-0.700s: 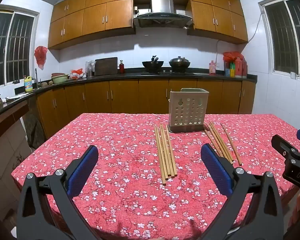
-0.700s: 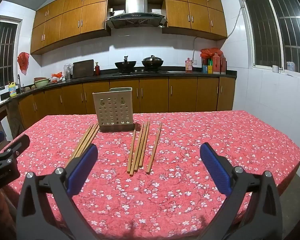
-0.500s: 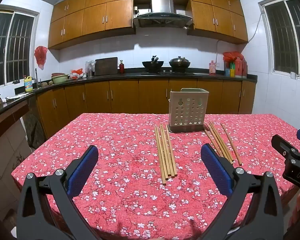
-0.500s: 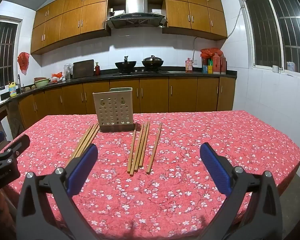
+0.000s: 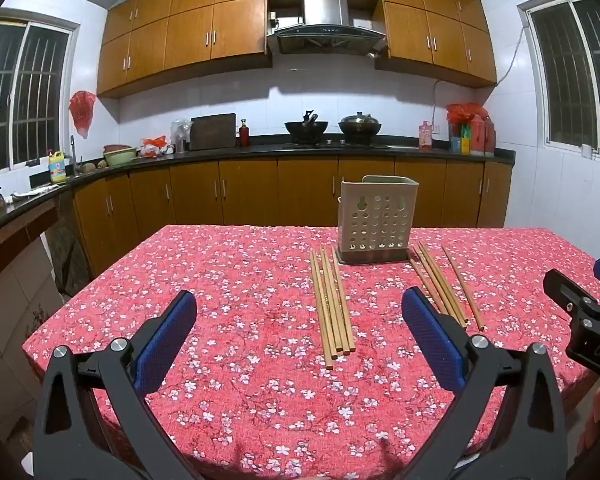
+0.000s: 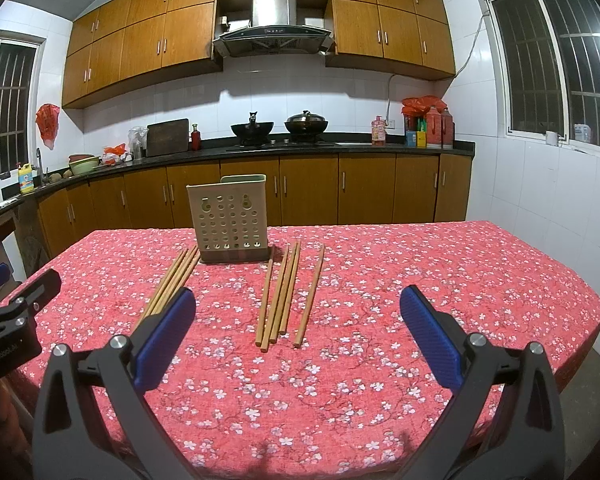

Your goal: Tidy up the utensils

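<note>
Hovering over the bench [image 5: 228, 280], both grippers' fingers [image 5: 166, 334] [image 6: 428, 334] gape, released. Chopsticks [image 5: 332, 300] lie flat beside the holder [image 5: 376, 220]; I'd pinch one bundle mid-length, then tip it upright.

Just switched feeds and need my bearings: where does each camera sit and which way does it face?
Left wrist: on the left gripper, open, facing the holder and left chopsticks; right gripper shows at its edge.
Right wrist: on the right gripper, open, facing the right chopsticks.
Shared: holder, both bundles, tablecloth.
</note>
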{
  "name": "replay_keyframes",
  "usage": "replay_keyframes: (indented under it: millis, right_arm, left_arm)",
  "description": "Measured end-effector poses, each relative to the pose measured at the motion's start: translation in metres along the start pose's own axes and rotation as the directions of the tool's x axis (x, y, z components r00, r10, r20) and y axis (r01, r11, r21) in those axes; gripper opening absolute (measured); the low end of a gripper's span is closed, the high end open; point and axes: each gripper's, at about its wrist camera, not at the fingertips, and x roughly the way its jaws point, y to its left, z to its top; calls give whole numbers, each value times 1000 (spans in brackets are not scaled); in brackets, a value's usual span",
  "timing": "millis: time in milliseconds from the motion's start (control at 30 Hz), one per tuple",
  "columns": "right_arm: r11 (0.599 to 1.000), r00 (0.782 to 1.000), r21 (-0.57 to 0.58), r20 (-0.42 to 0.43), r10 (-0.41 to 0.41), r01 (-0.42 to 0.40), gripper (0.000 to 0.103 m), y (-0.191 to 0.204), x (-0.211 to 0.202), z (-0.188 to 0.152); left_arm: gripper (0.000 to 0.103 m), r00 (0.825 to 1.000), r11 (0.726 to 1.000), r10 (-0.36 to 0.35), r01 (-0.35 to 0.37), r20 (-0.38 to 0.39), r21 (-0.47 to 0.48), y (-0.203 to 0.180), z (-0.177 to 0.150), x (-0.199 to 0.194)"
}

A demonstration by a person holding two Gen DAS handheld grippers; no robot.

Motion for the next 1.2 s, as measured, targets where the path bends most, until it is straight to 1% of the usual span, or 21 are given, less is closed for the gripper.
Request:
replay_keyframes:
  millis: [1200]
  right_arm:
    - [1000, 1000, 0, 0, 0, 0, 99, 1, 2, -2]
  left_arm:
    - [101, 1000, 1000, 0, 0, -2, 1, 0, 0, 0]
